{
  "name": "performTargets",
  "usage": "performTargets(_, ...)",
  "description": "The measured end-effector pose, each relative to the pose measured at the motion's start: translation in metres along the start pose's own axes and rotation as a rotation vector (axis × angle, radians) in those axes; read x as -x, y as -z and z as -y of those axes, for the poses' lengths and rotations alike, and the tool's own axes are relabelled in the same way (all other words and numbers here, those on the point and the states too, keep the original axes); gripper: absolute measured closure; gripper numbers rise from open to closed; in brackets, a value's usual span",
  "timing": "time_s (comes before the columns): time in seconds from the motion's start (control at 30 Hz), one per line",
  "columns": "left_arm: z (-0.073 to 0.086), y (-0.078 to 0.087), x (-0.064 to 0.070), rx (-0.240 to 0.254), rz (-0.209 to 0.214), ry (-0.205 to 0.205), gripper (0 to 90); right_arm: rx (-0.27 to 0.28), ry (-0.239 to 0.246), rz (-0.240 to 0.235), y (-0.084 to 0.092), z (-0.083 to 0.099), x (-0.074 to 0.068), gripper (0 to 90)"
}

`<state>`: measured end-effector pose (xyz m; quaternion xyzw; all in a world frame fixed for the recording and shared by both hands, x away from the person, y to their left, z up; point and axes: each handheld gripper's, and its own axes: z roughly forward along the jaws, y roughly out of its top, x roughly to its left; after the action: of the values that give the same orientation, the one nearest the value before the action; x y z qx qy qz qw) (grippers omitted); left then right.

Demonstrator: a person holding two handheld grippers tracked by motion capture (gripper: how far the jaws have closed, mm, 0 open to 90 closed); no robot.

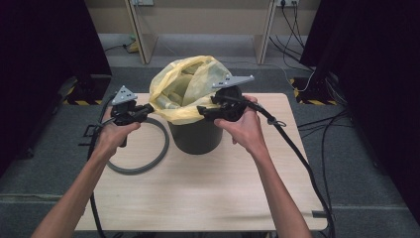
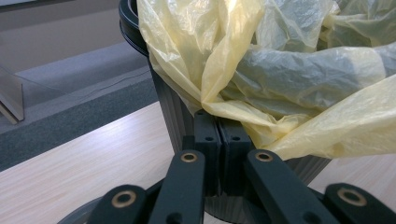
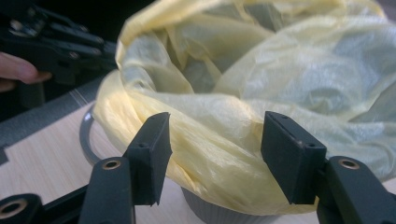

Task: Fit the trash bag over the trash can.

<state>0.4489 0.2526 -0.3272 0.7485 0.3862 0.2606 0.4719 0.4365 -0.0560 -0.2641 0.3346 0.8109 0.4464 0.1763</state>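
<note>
Not finding any readable text, label, brand, number or sign anywhere. Showing no print on the yellow bag (image 1: 190,87) ahead of the tools, nor on the dark bin (image 1: 198,136) under it.
</note>
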Motion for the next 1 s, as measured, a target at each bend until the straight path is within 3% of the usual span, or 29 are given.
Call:
performTargets(0.1, 0.001, 0.001, 0.001, 0.000, 0.009, 0.001, 86.2, -0.005, 0.013, 0.021, -0.004, 0.001, -0.001, 49.4)
performTargets(0.27, 0.004, 0.002, 0.001, 0.003, 0.018, 0.007, 85.6, 0.004, 0.057, 0.023, 0.002, 0.002, -0.005, 71.7)
performTargets(0.5, 0.008, 0.004, 0.002, 0.015, 0.028, 0.009, 86.0, -0.029, 0.095, -0.030, 0.010, 0.018, -0.008, 86.4)
performTargets(0.7, 0.014, -0.004, 0.002, -0.006, 0.016, 0.007, 86.2, -0.093, 0.084, -0.037, -0.005, 0.043, 0.002, 87.7)
performTargets(0.83, 0.019, -0.011, -0.001, -0.018, 0.007, 0.023, 86.1, -0.101, 0.067, -0.020, -0.016, 0.049, 0.011, 86.5)
performTargets(0.9, 0.021, -0.012, -0.002, -0.024, 0.011, 0.032, 84.6, -0.093, 0.051, -0.023, -0.018, 0.049, 0.016, 77.4)
performTargets(0.97, 0.021, -0.010, -0.003, -0.035, 0.037, 0.038, 74.7, -0.107, 0.039, -0.013, -0.018, 0.049, 0.018, 63.4)
performTargets(1.0, 0.021, -0.007, -0.003, -0.037, 0.046, 0.034, 69.4, -0.104, 0.037, -0.013, -0.016, 0.048, 0.019, 61.3)
